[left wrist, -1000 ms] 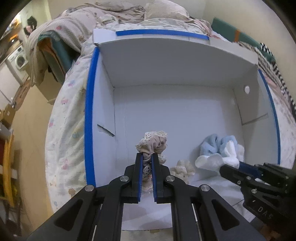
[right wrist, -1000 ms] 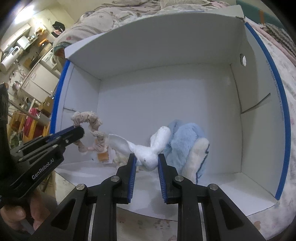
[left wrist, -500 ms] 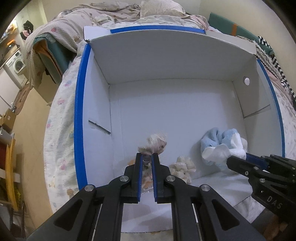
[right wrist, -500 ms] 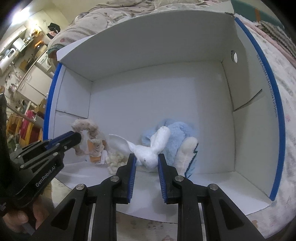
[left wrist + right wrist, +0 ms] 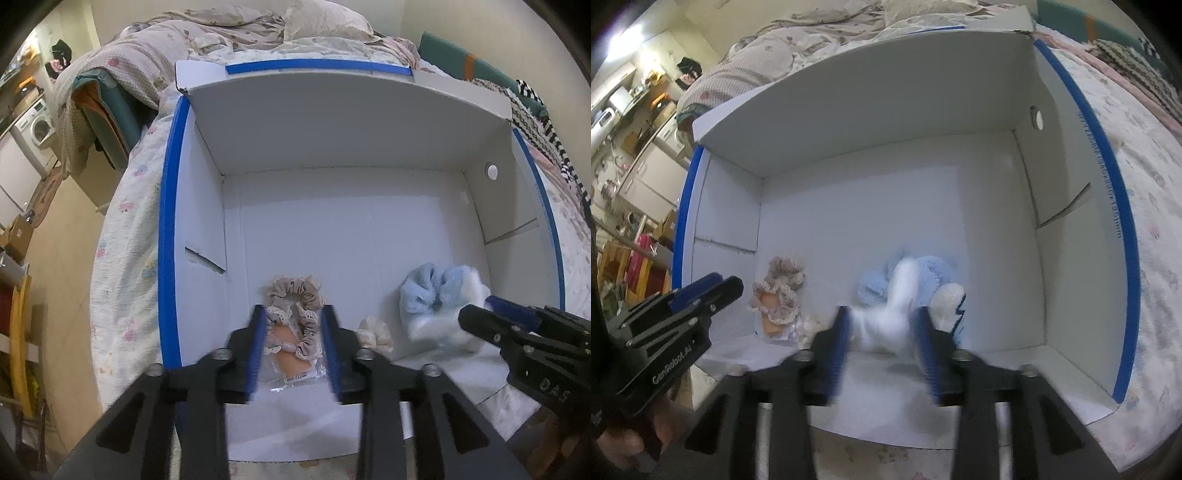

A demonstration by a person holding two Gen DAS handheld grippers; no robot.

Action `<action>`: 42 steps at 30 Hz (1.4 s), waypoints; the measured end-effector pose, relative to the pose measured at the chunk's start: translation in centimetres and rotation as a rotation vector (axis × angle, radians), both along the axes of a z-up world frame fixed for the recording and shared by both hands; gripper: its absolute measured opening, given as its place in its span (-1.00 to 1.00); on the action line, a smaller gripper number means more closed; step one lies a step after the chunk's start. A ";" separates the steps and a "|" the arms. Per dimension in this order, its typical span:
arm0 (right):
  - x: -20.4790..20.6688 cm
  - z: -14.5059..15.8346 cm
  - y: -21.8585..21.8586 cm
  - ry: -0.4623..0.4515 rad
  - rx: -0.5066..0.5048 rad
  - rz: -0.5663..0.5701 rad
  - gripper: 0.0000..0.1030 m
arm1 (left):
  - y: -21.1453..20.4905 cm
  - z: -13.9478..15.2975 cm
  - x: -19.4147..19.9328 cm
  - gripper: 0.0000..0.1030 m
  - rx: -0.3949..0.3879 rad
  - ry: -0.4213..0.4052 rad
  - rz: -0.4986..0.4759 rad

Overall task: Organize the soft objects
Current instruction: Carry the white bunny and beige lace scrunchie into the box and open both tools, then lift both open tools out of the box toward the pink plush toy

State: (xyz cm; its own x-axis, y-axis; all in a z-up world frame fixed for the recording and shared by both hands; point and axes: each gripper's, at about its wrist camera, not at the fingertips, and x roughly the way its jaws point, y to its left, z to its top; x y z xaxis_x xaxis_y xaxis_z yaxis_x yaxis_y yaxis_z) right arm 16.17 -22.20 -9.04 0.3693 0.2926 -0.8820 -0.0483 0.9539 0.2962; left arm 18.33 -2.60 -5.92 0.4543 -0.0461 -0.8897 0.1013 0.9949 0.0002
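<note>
Fingers [image 5: 258, 347] of the left gripper [image 5: 294, 349] are standing spread wide in the left wrist view, blurred, with nothing pinched between them. The beige scrunchie [image 5: 295, 297] is lying on the floor of the white box [image 5: 332, 221], near the left wall, partly on a clear packet [image 5: 295, 369] with an orange card inside. The scrunchie is sitting in the gap between the two fingers, but neither pad looks to be pressing it. Just to its right, a small cream scrunchie [image 5: 373, 330] is resting on the floor. Further right, the blue plush toy [image 5: 428, 291] is lying against the white one, and the right gripper is poking in from the right edge beside them.

Over to the right wrist view: the right gripper [image 5: 882, 343] is also gaping open, its fingers [image 5: 836, 343] smeared with motion. The white plush toy [image 5: 890, 317] is sitting between them on the box floor, seemingly let go, leaning on the blue plush toy behind it. The beige scrunchie is lying off to the left, near the left gripper's tip.

My read: this is the release step, both items dropped inside the box. The next move is calling for both grippers to be drawn straight back toward the near edge without snagging lace or fur, then sent for whatever soft items remain outside; none are showing here.
</note>
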 end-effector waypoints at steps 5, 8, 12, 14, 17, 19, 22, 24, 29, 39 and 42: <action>0.1 0.4 -1.0 -0.019 0.020 -0.048 0.43 | 0.2 1.1 -0.3 0.23 -0.014 -0.057 0.016; 0.2 0.3 -1.6 -0.006 0.046 -0.076 0.46 | 0.1 1.3 -0.3 0.24 -0.008 -0.063 0.015; 0.1 0.0 -1.7 0.003 0.042 -0.075 0.46 | 0.2 1.3 -0.2 0.24 -0.011 -0.049 0.017; 0.1 0.1 -1.6 0.001 0.039 -0.070 0.46 | 0.2 1.3 -0.2 0.24 -0.013 -0.048 0.018; 0.3 0.1 -1.4 0.004 0.035 -0.068 0.46 | 0.2 1.5 -0.2 0.24 -0.012 -0.053 0.021; 0.4 0.2 -1.4 0.006 0.035 -0.067 0.46 | 0.2 1.5 -0.4 0.24 -0.013 -0.054 0.023; 0.2 0.4 -1.3 0.003 0.035 -0.066 0.46 | 0.4 1.9 -0.7 0.24 -0.011 -0.066 0.027; 0.1 0.5 -1.3 -0.001 0.039 -0.069 0.46 | 0.8 2.3 -1.0 0.24 -0.010 -0.073 0.032; -0.5 1.0 -1.4 -0.012 0.050 -0.077 0.46 | 2.0 3.8 -1.9 0.24 -0.042 -0.081 0.036; -3.6 2.3 -1.8 -0.037 0.061 -0.090 0.46 | 5.2 5.3 -5.0 0.24 -0.023 -0.116 0.088; -4.5 2.6 -1.8 -0.045 0.058 -0.087 0.46 | 6.1 5.0 -6.0 0.24 -0.024 -0.104 0.104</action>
